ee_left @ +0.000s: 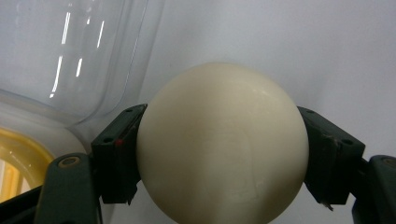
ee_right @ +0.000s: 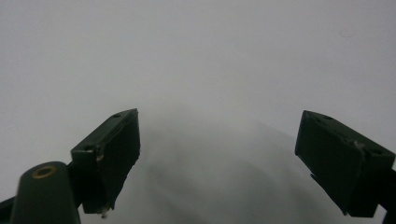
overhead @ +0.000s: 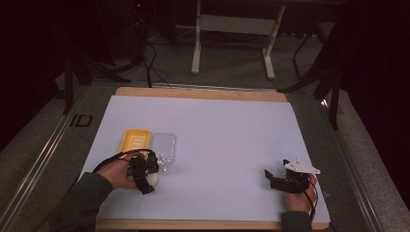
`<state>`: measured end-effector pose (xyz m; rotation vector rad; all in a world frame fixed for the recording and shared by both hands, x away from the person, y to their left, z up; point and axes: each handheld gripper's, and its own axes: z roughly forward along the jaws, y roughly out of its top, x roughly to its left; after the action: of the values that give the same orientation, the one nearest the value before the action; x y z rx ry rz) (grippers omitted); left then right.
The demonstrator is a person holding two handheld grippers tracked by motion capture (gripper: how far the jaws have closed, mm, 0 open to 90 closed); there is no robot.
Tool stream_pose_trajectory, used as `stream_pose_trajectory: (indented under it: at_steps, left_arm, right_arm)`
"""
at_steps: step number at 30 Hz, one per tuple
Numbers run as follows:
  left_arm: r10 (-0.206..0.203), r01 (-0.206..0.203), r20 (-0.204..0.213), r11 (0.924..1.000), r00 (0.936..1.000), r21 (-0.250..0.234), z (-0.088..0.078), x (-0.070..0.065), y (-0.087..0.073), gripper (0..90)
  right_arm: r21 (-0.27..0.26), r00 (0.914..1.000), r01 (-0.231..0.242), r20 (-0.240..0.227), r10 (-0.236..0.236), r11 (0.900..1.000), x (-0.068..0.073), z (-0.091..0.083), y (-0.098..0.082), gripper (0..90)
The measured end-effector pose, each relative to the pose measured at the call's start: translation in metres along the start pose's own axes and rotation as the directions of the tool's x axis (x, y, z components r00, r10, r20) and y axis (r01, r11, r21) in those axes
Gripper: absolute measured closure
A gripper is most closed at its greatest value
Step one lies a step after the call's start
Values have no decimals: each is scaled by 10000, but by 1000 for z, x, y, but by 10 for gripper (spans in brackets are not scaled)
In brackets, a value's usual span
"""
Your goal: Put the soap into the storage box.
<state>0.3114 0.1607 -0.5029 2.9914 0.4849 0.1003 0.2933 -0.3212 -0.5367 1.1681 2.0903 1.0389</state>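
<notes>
Cream ball (ee_left: pixel 222 144) clamped in left claw (ee_left: pixel 219 154)

The left gripper (ee_left: pixel 222 154) clamps a cream ball (ee_left: pixel 222 142) beside a clear container (ee_left: pixel 74 51).

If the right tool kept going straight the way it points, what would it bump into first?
Probably just the white sheet on the table. The right tool stands open with nothing between its jaws, and ahead there is bare white surface, though depth is hard to judge.

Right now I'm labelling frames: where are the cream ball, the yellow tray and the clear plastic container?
Cream ball (ee_left: pixel 222 144), left gripper view, front middle.
Yellow tray (overhead: pixel 135 140), high view, ribbed floor.
Clear plastic container (overhead: pixel 164 145), high view, centre.
</notes>
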Motion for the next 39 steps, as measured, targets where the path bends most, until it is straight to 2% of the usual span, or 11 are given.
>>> stream_pose_trajectory:
  at_steps: [21, 39]
  left_arm:
    - [-187, 189, -113, 9997, 9998, 124, -9, 6, -11, 252]
    - [-396, 398, -452, 9992, 9982, 34, -30, 14, -18, 253]
  right_arm:
    - [-1, 10000, 3, 15, -3, 10000, 0, 0, 0, 141]
    - [-5, 10000, 5, 23, -5, 10000, 0, 0, 0, 142]
